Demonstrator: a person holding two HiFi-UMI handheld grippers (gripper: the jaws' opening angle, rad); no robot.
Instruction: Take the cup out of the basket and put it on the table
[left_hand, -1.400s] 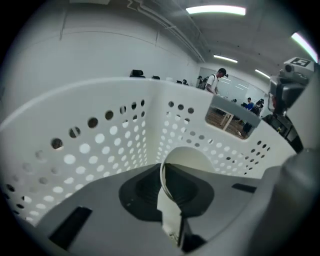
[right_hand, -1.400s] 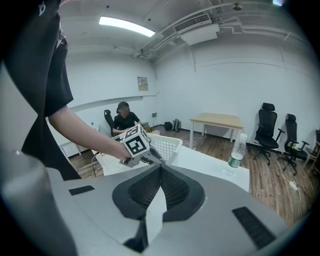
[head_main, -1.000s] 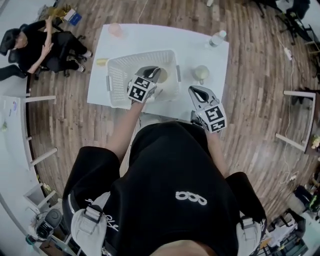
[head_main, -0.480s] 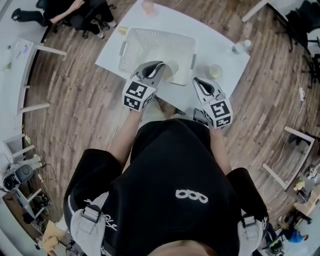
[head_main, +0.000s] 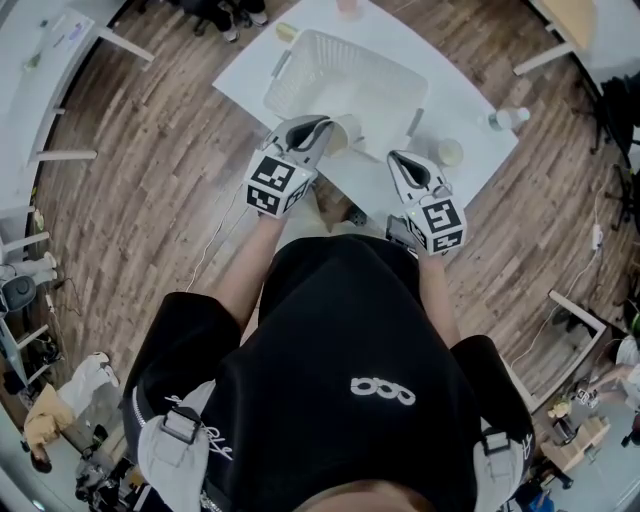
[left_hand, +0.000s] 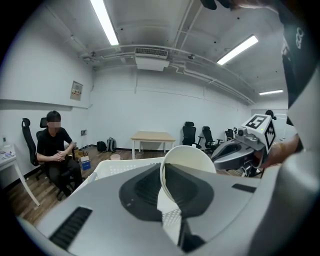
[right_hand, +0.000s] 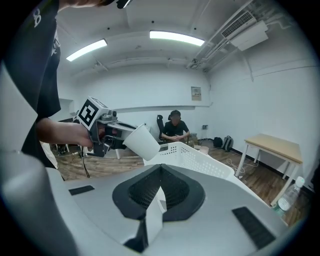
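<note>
My left gripper is shut on the rim wall of a white paper cup, with one jaw inside it and one outside. The cup hangs tilted in the air by the near side of the white perforated basket. In the right gripper view the cup tips mouth-down above the basket's near end. My right gripper is shut and empty over the table's near edge, right of the cup. Its jaws meet with nothing between them.
A second cup stands on the table right of the basket, with a water bottle beyond it. A pink cup and a yellow item sit at the table's far side. A person sits in a chair beyond the table.
My left gripper has lifted the cup up out of the basket and drawn it toward the near side. My right gripper shifted slightly. The head view has swung round.
</note>
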